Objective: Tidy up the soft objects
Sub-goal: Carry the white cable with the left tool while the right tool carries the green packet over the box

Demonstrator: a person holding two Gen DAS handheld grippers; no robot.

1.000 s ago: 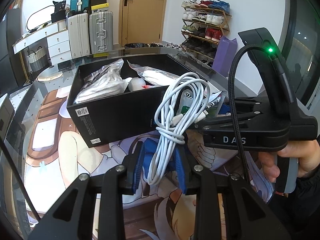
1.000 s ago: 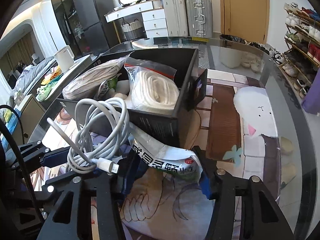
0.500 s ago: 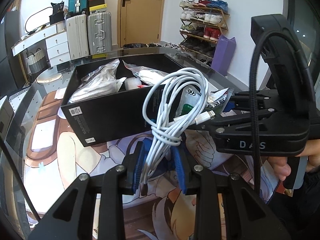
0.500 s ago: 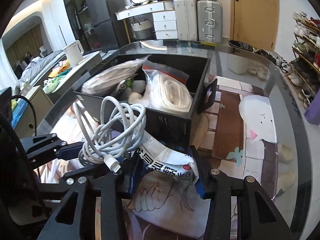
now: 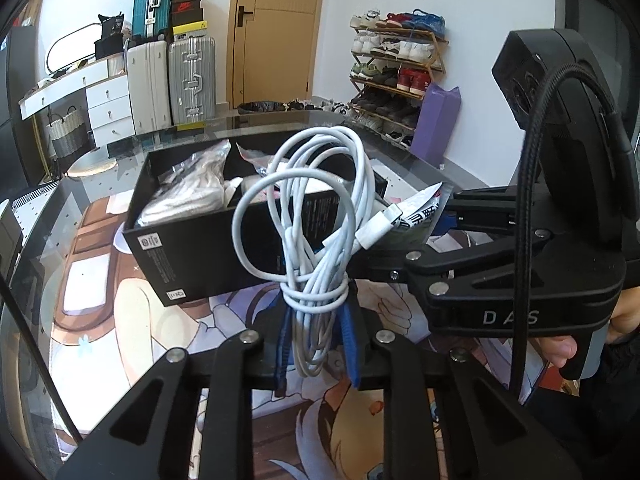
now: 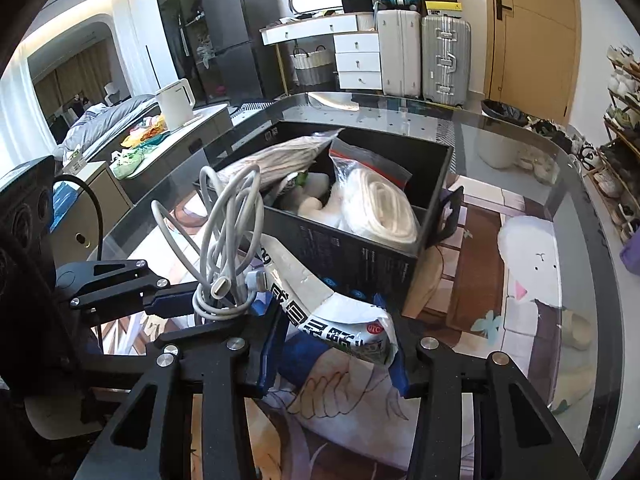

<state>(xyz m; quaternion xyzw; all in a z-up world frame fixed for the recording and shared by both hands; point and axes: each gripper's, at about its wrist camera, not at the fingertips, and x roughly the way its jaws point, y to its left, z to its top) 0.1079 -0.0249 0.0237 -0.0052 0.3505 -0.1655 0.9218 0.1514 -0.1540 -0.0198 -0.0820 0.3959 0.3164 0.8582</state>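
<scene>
Left tool (image 5: 316, 344) clamped on white cable bundle (image 5: 320, 220) mid-frame; right tool (image 6: 336, 344) gripping printed white packet (image 6: 332, 304), black box (image 6: 360, 248) just behind both.

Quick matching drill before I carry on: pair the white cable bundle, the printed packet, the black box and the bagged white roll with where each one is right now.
Things:
1. white cable bundle
2. printed packet
3. black box
4. bagged white roll

Places or states:
A. resting on the glass table, open-topped
B. clamped in the left gripper
C. lying inside the box, at its right side in the right wrist view
D. held in the right gripper, in front of the box

Pairs: 1-B, 2-D, 3-A, 4-C
</scene>
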